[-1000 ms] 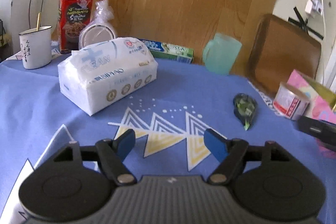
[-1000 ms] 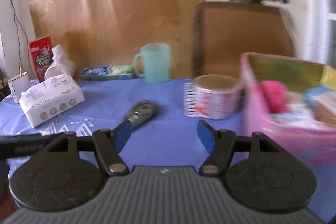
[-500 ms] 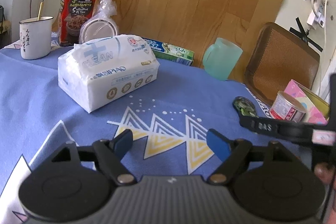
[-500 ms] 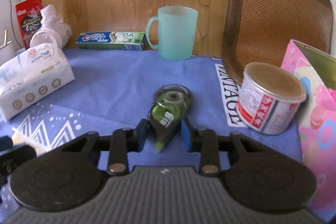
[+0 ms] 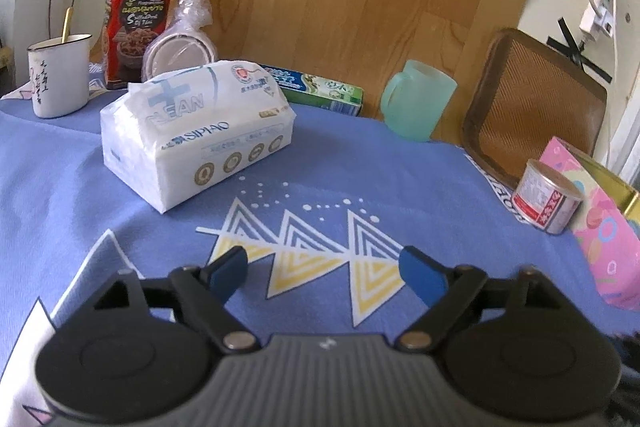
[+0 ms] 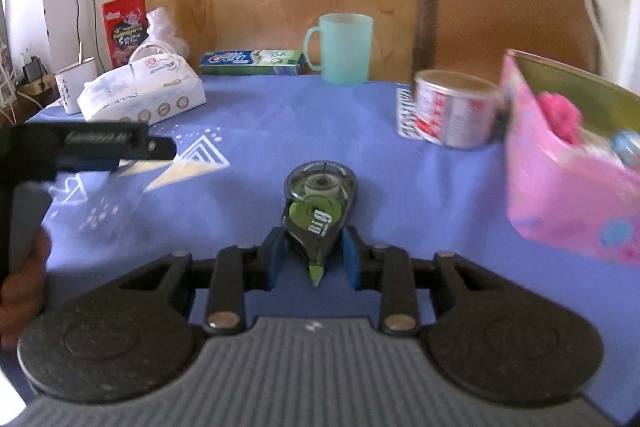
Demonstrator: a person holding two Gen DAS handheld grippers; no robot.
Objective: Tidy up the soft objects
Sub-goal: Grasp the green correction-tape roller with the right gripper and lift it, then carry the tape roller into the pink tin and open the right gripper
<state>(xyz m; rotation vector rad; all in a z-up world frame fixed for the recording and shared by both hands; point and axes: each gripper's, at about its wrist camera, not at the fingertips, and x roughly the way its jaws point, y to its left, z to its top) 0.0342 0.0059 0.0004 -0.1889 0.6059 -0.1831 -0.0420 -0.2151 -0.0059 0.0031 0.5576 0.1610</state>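
The correction tape dispenser [image 6: 320,215] is clamped at its narrow tip end between the blue pads of the right claw [image 6: 314,258], above the blue cloth of the desk [image 6: 248,115], near the pink box [image 6: 568,195]; it is judged light, hard and smooth, so a hold on the wider flat sides is safer against slipping. The left claw [image 5: 326,269] is spread wide and holds nothing. "CLEAN" and "SIPIAO" are read on the soft tissue pack [image 5: 196,131], best taken across its short sides.
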